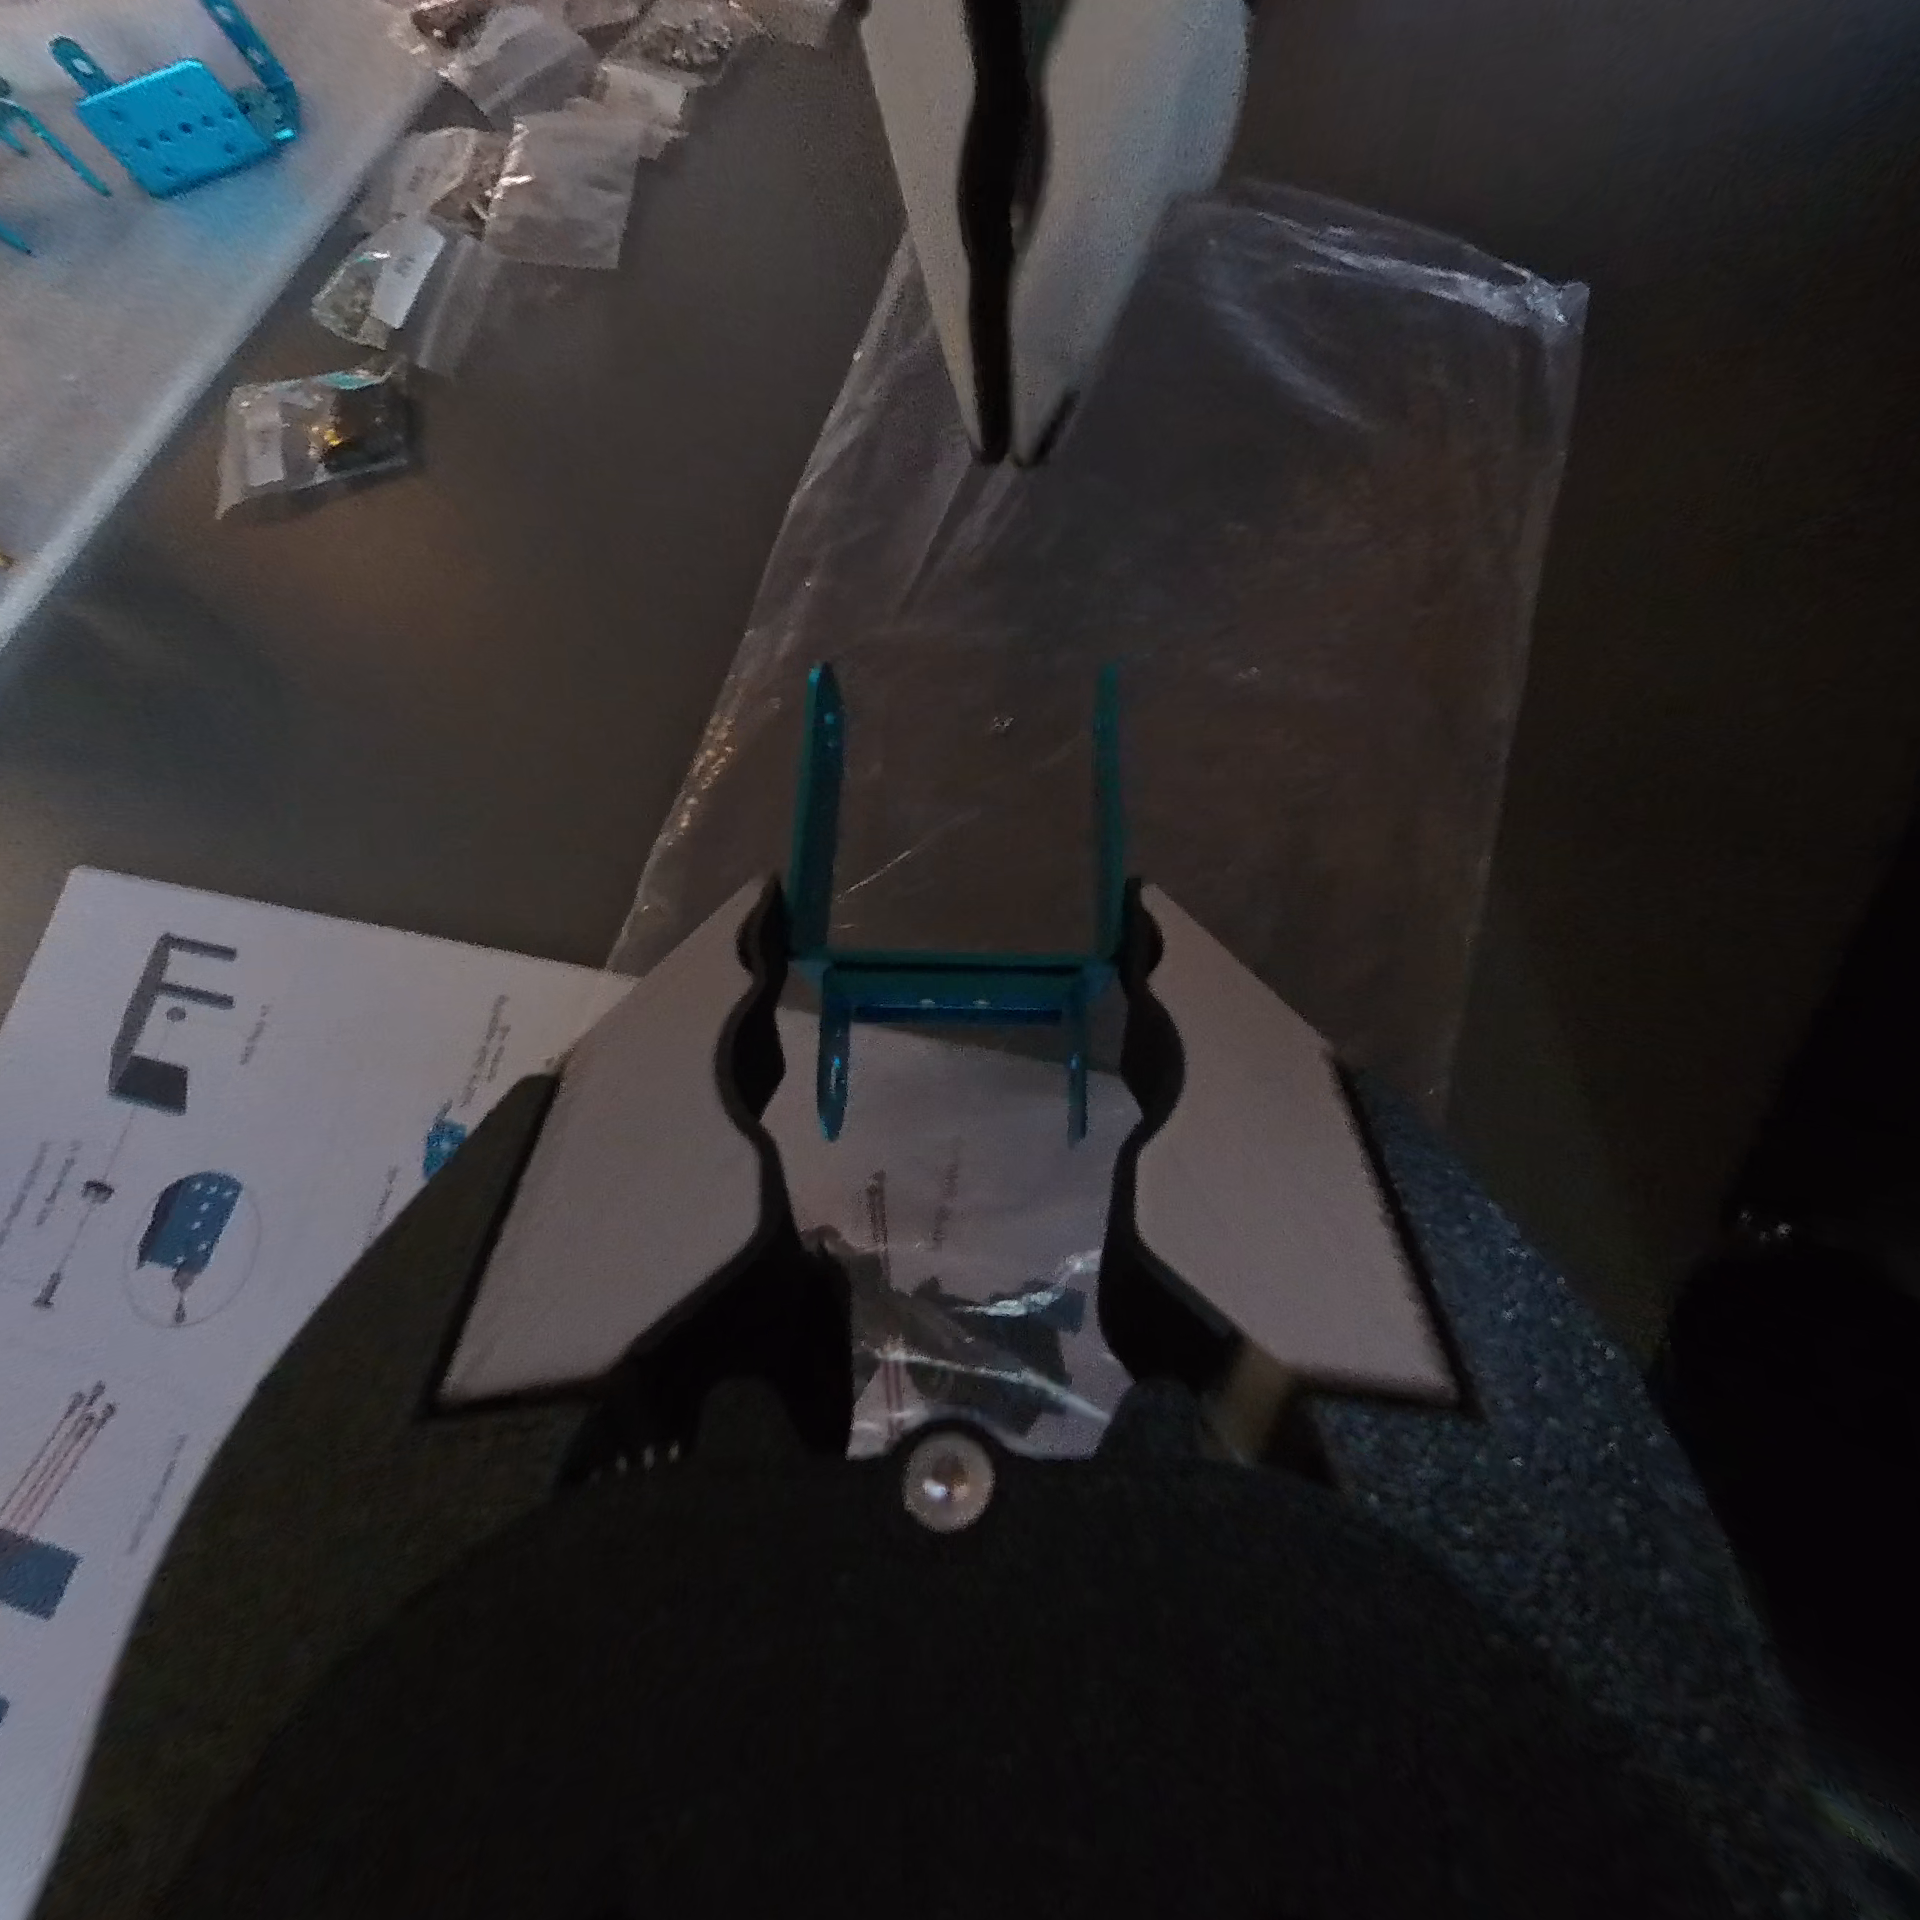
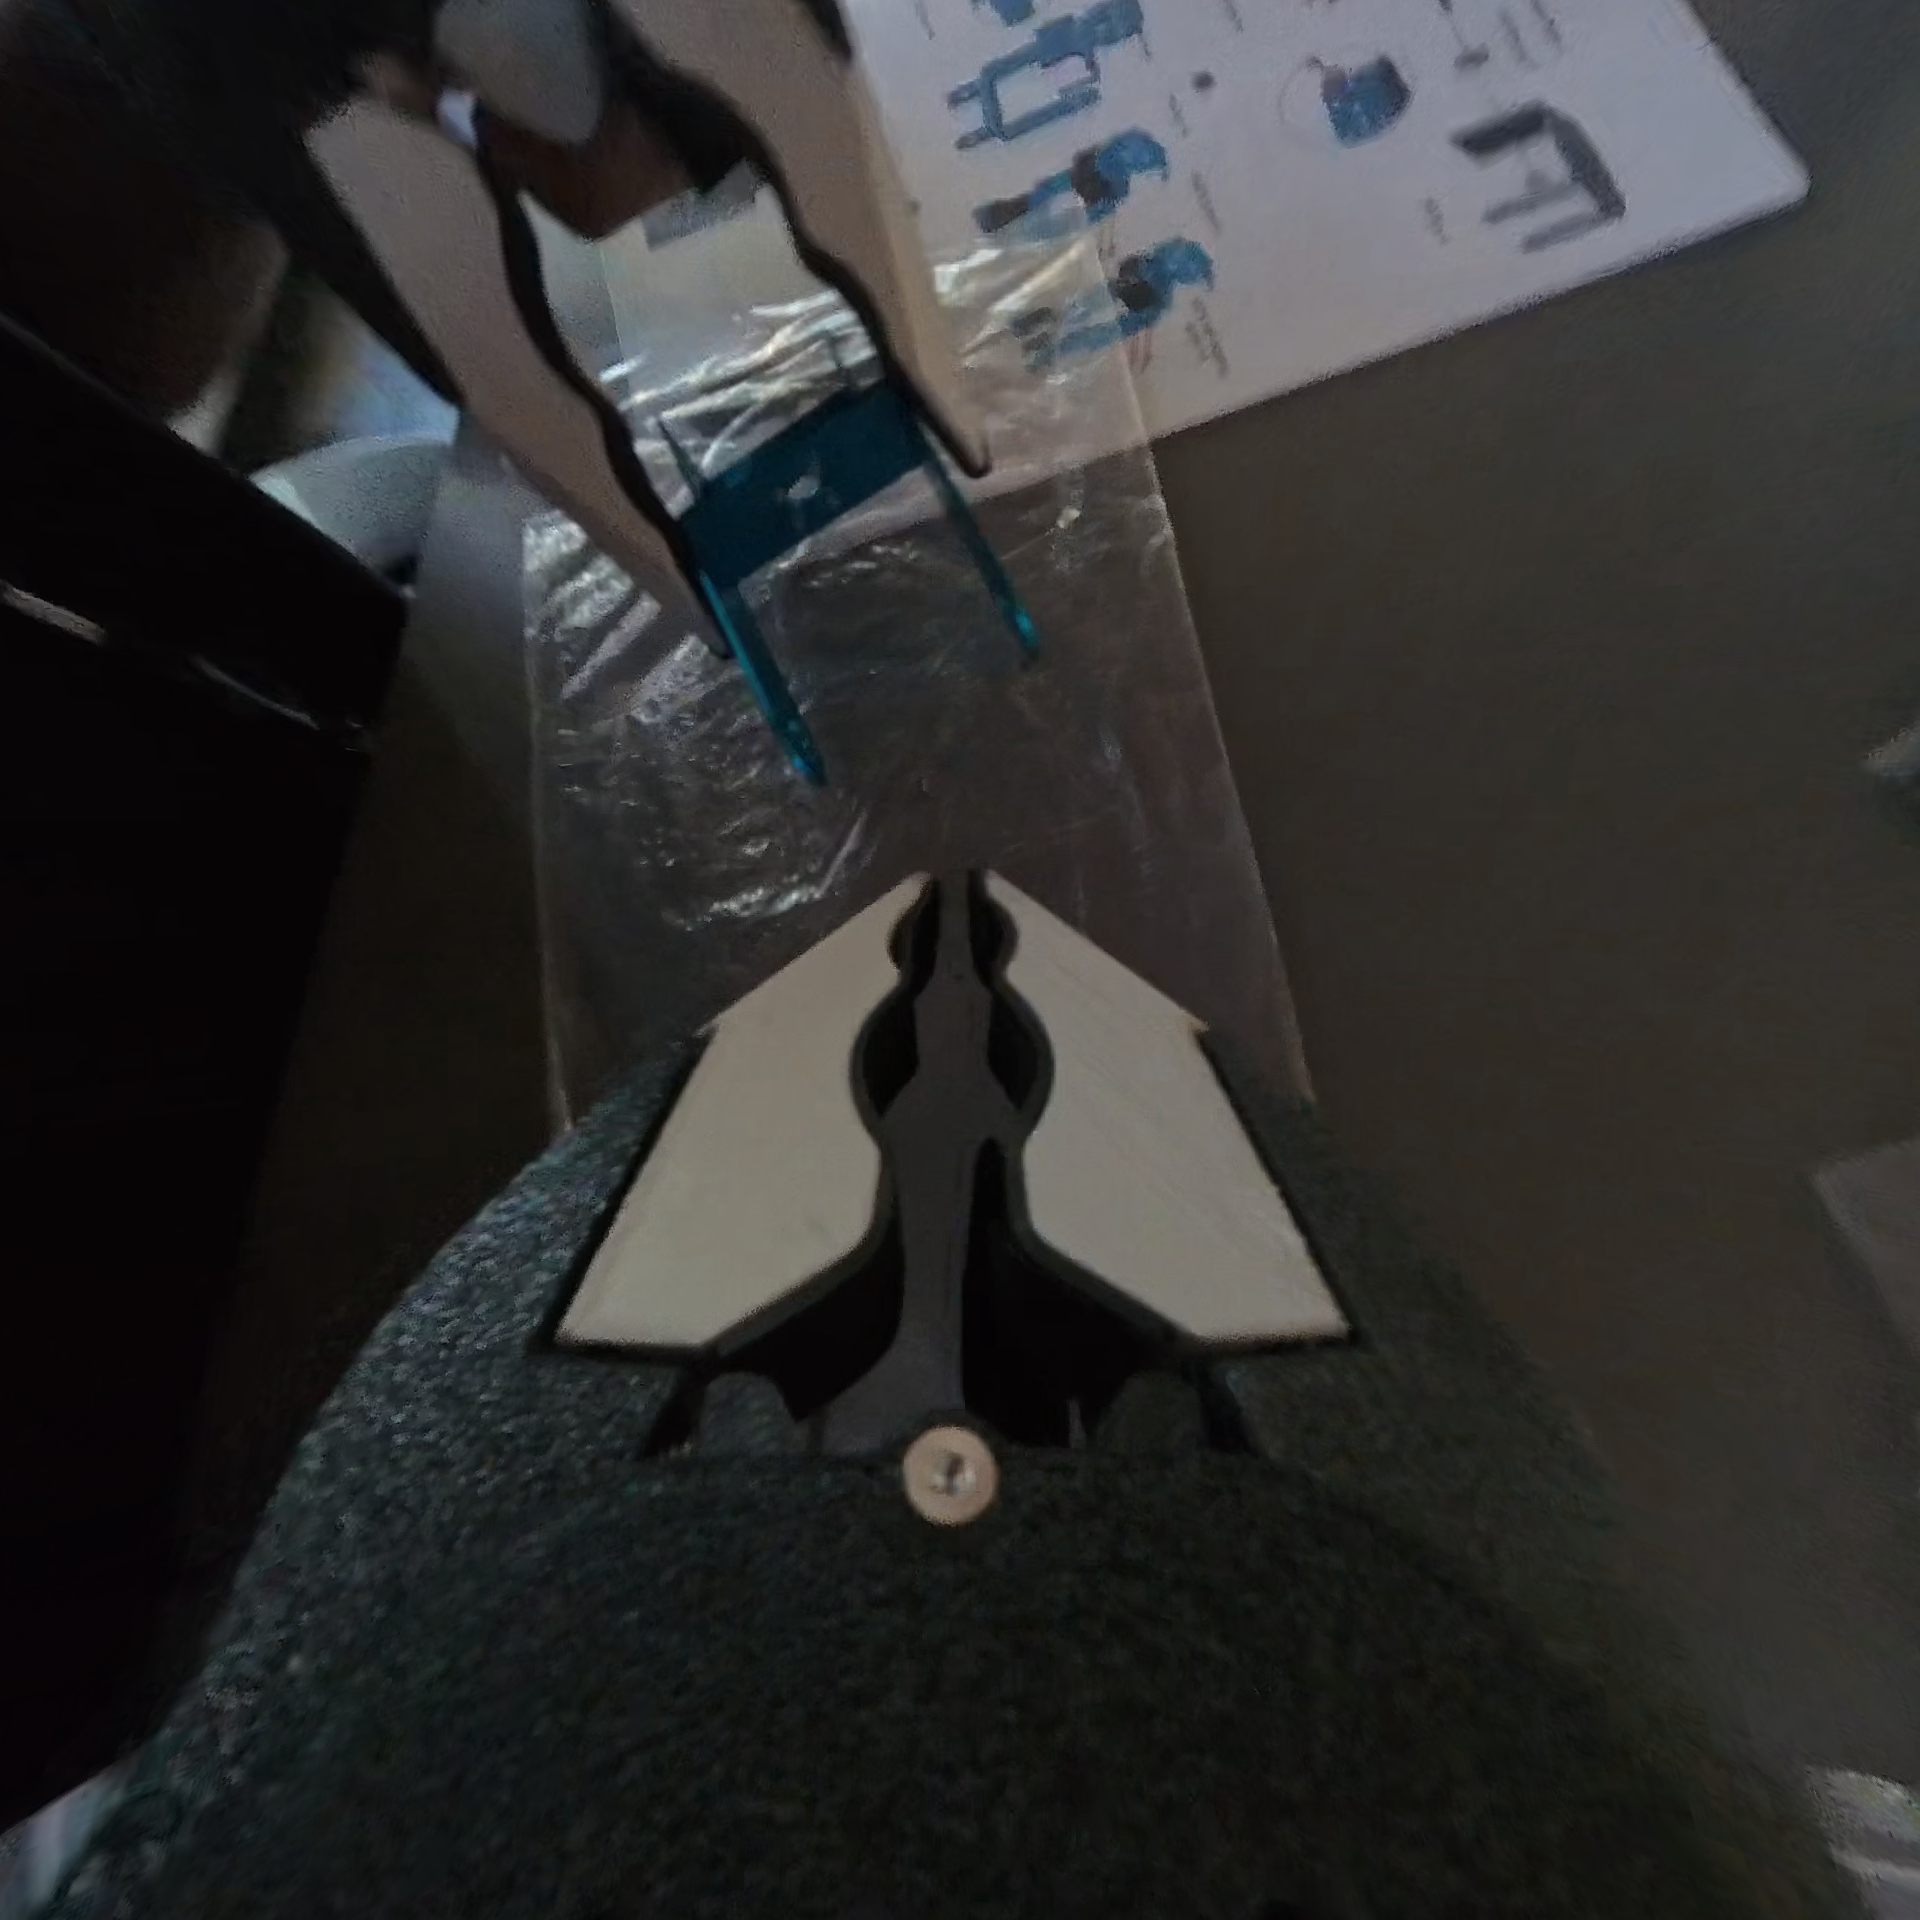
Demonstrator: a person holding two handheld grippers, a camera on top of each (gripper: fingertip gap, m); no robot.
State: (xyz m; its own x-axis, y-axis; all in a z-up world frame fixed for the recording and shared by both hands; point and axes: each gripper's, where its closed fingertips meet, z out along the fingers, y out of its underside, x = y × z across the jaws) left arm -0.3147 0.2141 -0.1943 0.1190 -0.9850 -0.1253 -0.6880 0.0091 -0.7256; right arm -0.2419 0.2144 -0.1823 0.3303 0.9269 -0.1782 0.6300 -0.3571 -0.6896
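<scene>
My left gripper (image 1: 956, 904) is shut on a blue H-shaped metal bracket (image 1: 945, 982), gripping it by its two side plates. The bracket appears to sit inside a long clear plastic bag (image 1: 1247, 644) that stretches away from it. My right gripper (image 1: 1008, 452) is shut on the far end of that bag. In the right wrist view, the right gripper (image 2: 951, 883) has its jaws closed on the clear bag (image 2: 1039, 748). Beyond it, the left gripper (image 2: 847, 556) holds the blue bracket (image 2: 810, 499), whose legs point toward the camera.
A white instruction sheet (image 1: 208, 1195) lies at the left, also in the right wrist view (image 2: 1351, 156). Several small bags of hardware (image 1: 520, 156) and loose blue brackets (image 1: 177, 140) lie far left. A small bag of dark parts (image 1: 977, 1330) lies under my left gripper. A dark box (image 2: 156, 727) stands beside the right gripper. The left gripper's tips are roughly 8 cm from the right gripper's.
</scene>
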